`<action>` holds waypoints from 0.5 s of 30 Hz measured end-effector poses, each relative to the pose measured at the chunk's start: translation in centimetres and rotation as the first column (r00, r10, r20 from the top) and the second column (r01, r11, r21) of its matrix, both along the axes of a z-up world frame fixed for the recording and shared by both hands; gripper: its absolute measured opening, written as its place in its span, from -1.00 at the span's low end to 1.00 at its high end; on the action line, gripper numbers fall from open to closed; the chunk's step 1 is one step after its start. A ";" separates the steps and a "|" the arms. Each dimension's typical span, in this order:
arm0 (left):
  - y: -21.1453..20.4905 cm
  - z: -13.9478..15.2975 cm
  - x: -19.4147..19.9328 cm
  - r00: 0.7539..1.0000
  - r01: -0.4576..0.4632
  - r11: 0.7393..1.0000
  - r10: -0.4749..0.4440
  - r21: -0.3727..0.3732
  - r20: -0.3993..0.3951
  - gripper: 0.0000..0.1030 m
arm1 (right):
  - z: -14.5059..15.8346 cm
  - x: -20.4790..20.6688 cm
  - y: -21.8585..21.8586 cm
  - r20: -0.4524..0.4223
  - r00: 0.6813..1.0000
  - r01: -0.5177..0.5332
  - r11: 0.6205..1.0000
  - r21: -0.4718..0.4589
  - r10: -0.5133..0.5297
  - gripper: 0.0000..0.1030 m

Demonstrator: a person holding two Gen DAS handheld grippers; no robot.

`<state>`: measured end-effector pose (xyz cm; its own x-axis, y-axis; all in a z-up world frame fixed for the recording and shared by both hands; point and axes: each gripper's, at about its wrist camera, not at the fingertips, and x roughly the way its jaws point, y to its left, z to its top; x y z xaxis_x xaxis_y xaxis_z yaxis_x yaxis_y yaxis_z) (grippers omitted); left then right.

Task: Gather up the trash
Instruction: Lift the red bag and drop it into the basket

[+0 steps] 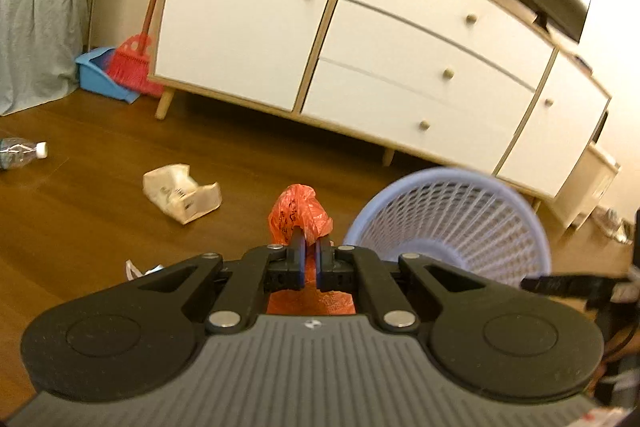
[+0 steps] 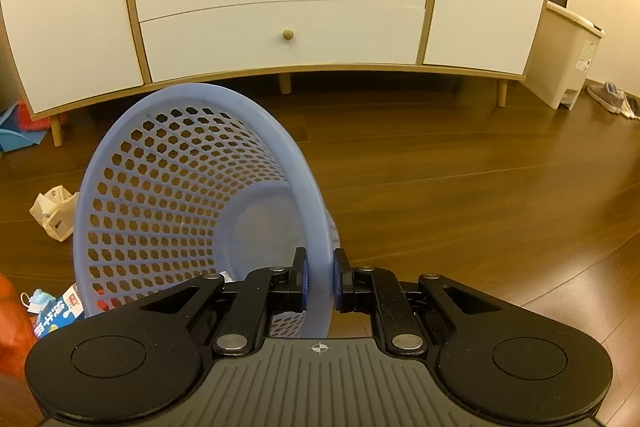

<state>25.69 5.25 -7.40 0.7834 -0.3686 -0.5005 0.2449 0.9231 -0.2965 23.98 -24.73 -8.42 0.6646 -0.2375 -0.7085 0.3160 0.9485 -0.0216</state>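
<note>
The left gripper [image 1: 307, 247] is clamped on an orange plastic bag [image 1: 298, 213], held above the wooden floor [image 1: 80, 211]. The lavender mesh basket [image 1: 452, 223] lies just to its right, tilted, mouth turned toward the near side; the right gripper [image 2: 319, 277] pinches its rim, one finger inside and one outside. The bag must travel rightward and over that rim. A crumpled paper bag [image 1: 182, 193] and a clear bottle [image 1: 20, 153] lie farther left, before a white sideboard [image 1: 360, 39].
</note>
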 end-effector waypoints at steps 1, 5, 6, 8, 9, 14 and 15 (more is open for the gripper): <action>-0.3 0.2 0.2 1.000 0.005 1.000 -0.005 -0.012 0.003 -0.96 | 0.0 0.0 0.0 -0.001 1.000 -0.001 1.000 0.001 0.001 -0.84; -1.5 0.1 0.9 1.000 0.028 0.999 -0.028 -0.035 -0.001 -0.97 | 0.0 0.1 0.0 -0.006 1.000 0.001 1.000 0.007 -0.001 -0.84; -1.9 0.0 1.1 0.999 0.033 0.999 -0.033 -0.041 -0.004 -0.97 | 0.1 0.1 0.1 -0.007 1.000 -0.001 1.000 0.008 0.001 -0.84; -2.8 -0.1 1.6 0.999 0.045 0.997 -0.046 -0.057 -0.009 -0.97 | 0.1 0.1 0.1 -0.010 1.000 -0.006 1.000 0.006 0.006 -0.84; -3.3 -0.2 1.9 0.998 0.054 0.997 -0.055 -0.063 -0.009 -0.97 | 0.1 0.1 0.1 -0.012 1.000 -0.007 1.000 0.006 0.007 -0.84; -6.1 -1.1 3.1 0.994 0.094 0.994 -0.097 -0.058 -0.057 -0.85 | 0.1 0.2 -0.1 -0.021 1.000 -0.008 1.000 0.013 0.008 -0.84; -6.6 -1.4 3.2 0.993 0.093 0.995 -0.096 -0.042 -0.072 -0.78 | 0.1 0.3 -0.1 -0.021 1.000 -0.007 1.000 0.013 0.007 -0.84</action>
<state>28.91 -1.33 -8.80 0.7055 -0.4598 -0.5393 0.3071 0.8841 -0.3522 24.23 -24.82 -8.30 0.6508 -0.2234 -0.7256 0.3090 0.9509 -0.0157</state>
